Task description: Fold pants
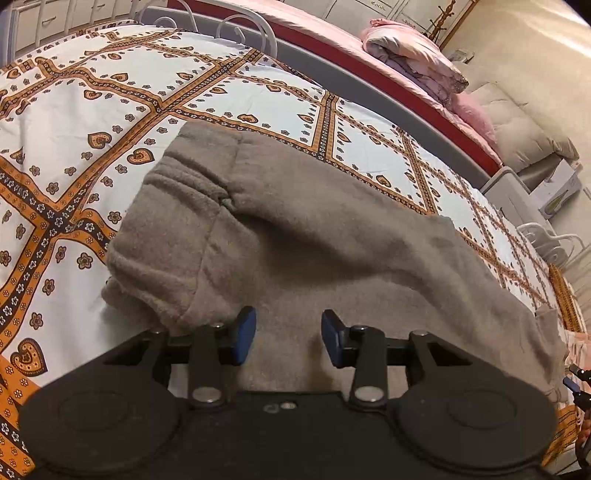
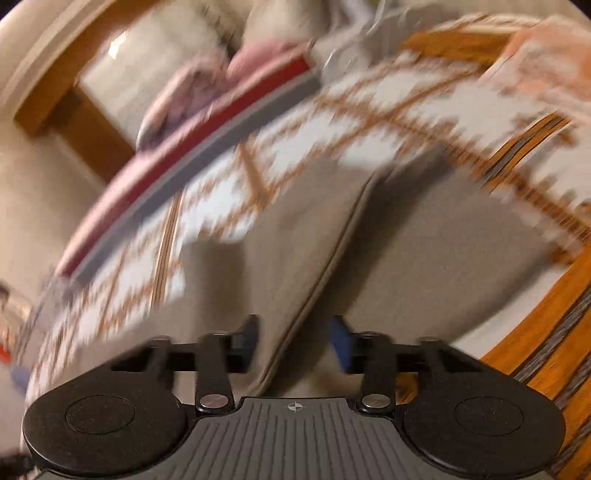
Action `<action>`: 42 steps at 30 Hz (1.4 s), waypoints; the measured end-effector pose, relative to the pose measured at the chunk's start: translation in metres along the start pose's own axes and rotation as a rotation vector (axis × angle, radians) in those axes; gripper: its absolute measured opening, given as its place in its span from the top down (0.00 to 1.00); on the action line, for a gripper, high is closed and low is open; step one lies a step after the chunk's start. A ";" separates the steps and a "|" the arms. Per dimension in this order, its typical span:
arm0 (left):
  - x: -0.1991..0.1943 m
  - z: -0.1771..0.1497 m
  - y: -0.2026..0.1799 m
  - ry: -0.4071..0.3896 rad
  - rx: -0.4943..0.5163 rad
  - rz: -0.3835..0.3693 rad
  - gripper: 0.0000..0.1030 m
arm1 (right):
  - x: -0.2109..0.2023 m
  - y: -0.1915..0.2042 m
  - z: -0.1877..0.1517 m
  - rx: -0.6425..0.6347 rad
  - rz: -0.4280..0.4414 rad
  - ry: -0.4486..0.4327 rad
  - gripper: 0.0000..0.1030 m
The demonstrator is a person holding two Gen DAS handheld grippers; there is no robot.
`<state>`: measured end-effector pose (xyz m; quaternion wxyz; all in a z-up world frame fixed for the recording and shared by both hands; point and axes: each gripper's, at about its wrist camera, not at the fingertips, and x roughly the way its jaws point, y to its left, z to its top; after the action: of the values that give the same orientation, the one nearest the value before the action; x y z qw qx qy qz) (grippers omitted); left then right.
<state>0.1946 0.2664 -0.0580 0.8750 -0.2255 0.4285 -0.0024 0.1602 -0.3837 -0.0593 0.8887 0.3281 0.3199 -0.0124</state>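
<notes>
Grey fleece pants (image 1: 295, 229) lie folded on a bedspread (image 1: 92, 92) patterned with white squares, orange bands and hearts. The waistband end is at the left. My left gripper (image 1: 289, 334) hovers low over the near part of the pants. Its blue pads (image 1: 243, 332) stand apart, with only flat fabric showing in the gap. The right wrist view is heavily blurred. In it the pants (image 2: 424, 236) spread across the bedspread (image 2: 314, 140), and a seamed edge runs down between the fingers of my right gripper (image 2: 295, 343). That gripper is open, its pads off the cloth.
Behind the bed runs a second bed's grey and red edge (image 1: 369, 74) with a folded pink quilt (image 1: 413, 59) on it. A white metal rail (image 1: 229, 29) stands at the far side. A cardboard box (image 1: 557, 188) sits on the floor at the right.
</notes>
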 end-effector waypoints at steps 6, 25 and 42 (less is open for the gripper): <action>0.001 0.000 -0.002 0.000 -0.005 0.009 0.70 | 0.032 -0.027 0.041 0.059 -0.018 -0.002 0.54; 0.001 0.002 0.002 -0.005 -0.036 -0.008 0.70 | -0.006 -0.062 0.038 0.028 -0.152 0.076 0.79; -0.006 -0.004 0.009 0.005 -0.007 -0.066 0.69 | -0.034 -0.073 0.049 0.061 -0.158 -0.013 0.95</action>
<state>0.1860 0.2743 -0.0594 0.8726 -0.2425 0.4229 -0.0302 0.1439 -0.4765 -0.0536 0.8766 0.3285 0.3387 -0.0944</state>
